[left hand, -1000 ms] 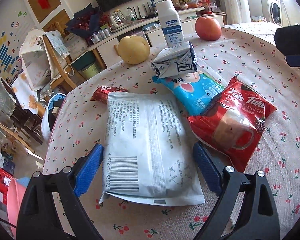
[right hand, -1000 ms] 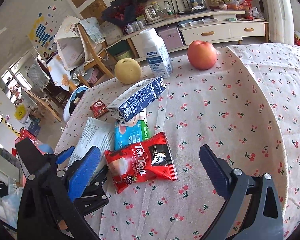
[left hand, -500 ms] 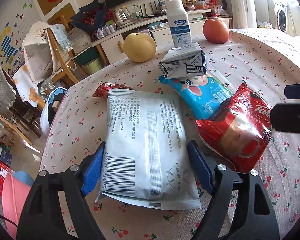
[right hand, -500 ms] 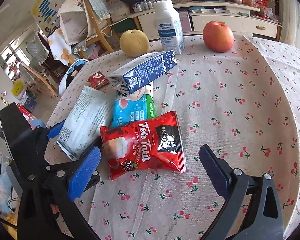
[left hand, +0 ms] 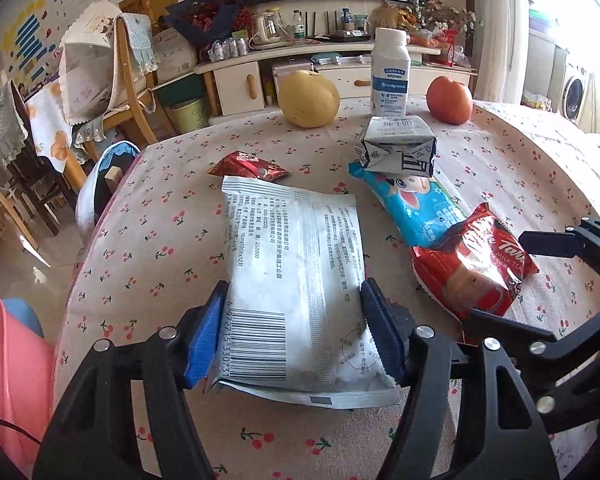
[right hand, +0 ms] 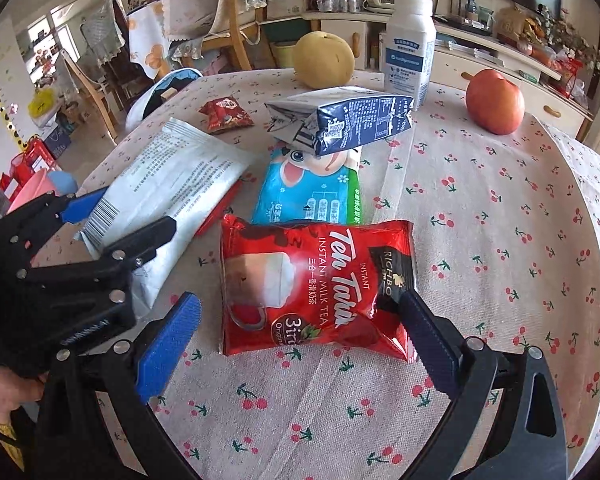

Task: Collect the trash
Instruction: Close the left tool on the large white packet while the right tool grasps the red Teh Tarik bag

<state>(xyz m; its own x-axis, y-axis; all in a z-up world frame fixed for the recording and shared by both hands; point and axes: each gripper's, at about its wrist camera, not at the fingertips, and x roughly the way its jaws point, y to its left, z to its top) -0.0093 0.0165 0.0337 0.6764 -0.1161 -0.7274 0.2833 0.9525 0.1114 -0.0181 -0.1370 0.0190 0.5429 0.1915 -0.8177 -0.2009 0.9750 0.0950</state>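
Note:
My left gripper (left hand: 294, 330) is shut on the near end of a white wrapper (left hand: 296, 276) with a barcode; both blue pads press its sides. The wrapper also shows in the right wrist view (right hand: 168, 184), with the left gripper (right hand: 120, 220) on it. My right gripper (right hand: 300, 340) is open around the near end of a red Teh Tarik milk tea packet (right hand: 316, 284); its right pad touches the packet's corner. The packet also shows in the left wrist view (left hand: 472, 264). A blue wrapper (right hand: 312, 192), a crushed milk carton (right hand: 348, 120) and a small red wrapper (right hand: 226, 114) lie beyond.
A yellow pear (right hand: 324, 60), a white bottle (right hand: 410, 46) and a red apple (right hand: 494, 102) stand at the table's far side. The cherry-print tablecloth (right hand: 500, 240) covers the table. A pink bin (left hand: 8, 368) sits below the left edge. Chairs stand beyond the table.
My left gripper has closed onto the white wrapper. My right gripper has moved forward and down so that its jaws flank the red milk tea packet.

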